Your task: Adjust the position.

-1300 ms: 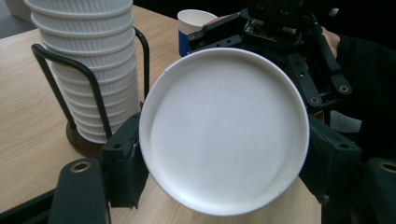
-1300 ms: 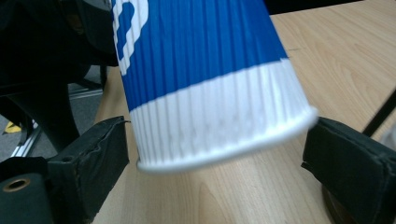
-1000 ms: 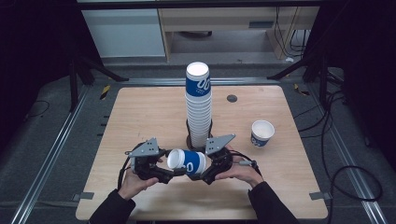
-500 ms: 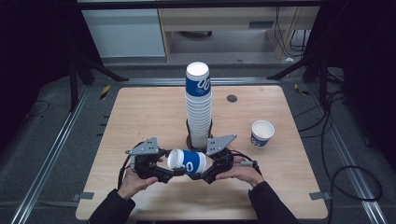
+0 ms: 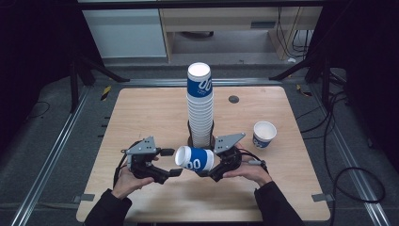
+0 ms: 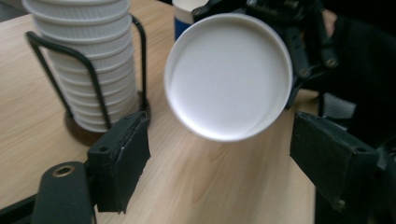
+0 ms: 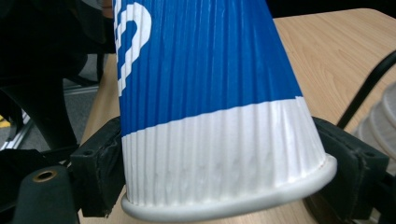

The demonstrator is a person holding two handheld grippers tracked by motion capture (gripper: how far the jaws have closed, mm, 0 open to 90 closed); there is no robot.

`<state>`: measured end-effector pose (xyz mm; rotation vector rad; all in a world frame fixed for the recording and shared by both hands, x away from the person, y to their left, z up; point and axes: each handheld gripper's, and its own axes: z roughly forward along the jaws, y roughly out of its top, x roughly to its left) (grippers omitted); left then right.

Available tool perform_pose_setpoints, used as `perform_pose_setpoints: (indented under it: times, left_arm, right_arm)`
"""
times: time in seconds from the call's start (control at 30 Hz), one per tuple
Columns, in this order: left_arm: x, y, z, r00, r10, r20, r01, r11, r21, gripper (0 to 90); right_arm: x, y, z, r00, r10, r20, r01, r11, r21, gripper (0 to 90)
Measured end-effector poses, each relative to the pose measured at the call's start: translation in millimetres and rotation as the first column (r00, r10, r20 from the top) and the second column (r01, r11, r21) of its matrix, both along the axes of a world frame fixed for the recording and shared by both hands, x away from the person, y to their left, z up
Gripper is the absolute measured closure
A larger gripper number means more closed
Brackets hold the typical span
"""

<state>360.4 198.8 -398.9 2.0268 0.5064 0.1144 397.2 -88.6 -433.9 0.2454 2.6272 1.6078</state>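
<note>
We begin at the right gripper [image 5: 210, 170], whose two black jaws are pressed against opposite sides of a blue and white cup [image 5: 195, 158], clamping it near its rolled rim. In the right gripper view the ribbed wall of that cup [image 7: 205, 93] runs up and away from the jaws, white at the rim end and blue beyond, with a white mark on the blue part. The cup lies on its side above the table [image 5: 141, 113], just in front of the cup stack [image 5: 200, 106] that we take as our landmark, with its closed white bottom turned toward the left gripper [image 5: 171, 163].

The left gripper's jaws stand wide apart and hold nothing; in the left gripper view we see the cup's round white bottom [image 6: 229, 77] between and beyond them, touching neither pad. The right gripper [image 6: 299, 42] shows behind the cup there. Each gripper is held by one of the person's hands, the left hand [image 5: 126, 180] in front of the stack and to its left, the right hand [image 5: 247, 170] in front and to its right.

The stack itself is a tall column of nested cups, standing upright in a black wire holder [image 5: 191, 136] near the middle of the table. In the left gripper view the holder [image 6: 91, 79] shows its thin rods and round base. A single cup [image 5: 264, 134] stands upright, mouth up, to the right of the stack and well apart from it. A small dark round spot [image 5: 233, 99] sits on the table behind the stack, to its right.
</note>
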Motion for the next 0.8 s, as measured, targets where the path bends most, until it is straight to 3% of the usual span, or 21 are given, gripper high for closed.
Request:
perform_pose_setpoints:
  times: [0.13, 0.17, 0.3, 0.47, 0.63, 0.8]
  left_arm:
    - [3.4, -0.8, -6.4, 0.9997, -0.015, -0.018, 0.016, 0.9986, 0.050, 18.0]
    - [4.1, -3.0, -9.9, 0.9995, -0.023, -0.024, 0.025, 0.9966, 0.078, 18.0]
    - [4.0, -8.3, -14.7, 0.9983, -0.046, -0.036, 0.050, 0.9913, 0.122, 17.6]
    - [2.6, -14.5, -18.5, 0.9962, -0.074, -0.045, 0.080, 0.9840, 0.159, 17.6]
    - [0.9, -22.1, -23.2, 0.9932, -0.101, -0.057, 0.111, 0.9727, 0.204, 18.2]
    - [-0.3, -26.5, -26.3, 0.9903, -0.120, -0.070, 0.132, 0.9662, 0.221, 21.0]
  right_arm:
    - [0.2, -1.5, -0.6, 0.9996, -0.013, 0.025, 0.014, 0.9988, -0.047, 15.0]
    - [-0.2, -0.5, -2.8, 0.9995, -0.013, 0.028, 0.015, 0.9970, -0.076, 15.0]
    - [-2.1, 5.5, -8.2, 0.9994, 0.008, 0.033, -0.004, 0.9918, -0.128, 15.0]
    - [-5.4, 14.2, -12.8, 0.9989, 0.031, 0.036, -0.024, 0.9853, -0.169, 14.9]
    - [-10.7, 26.4, -19.2, 0.9966, 0.073, 0.037, -0.063, 0.9724, -0.225, 14.9]
    - [-13.6, 31.2, -21.8, 0.9953, 0.089, 0.037, -0.078, 0.9651, -0.250, 14.9]
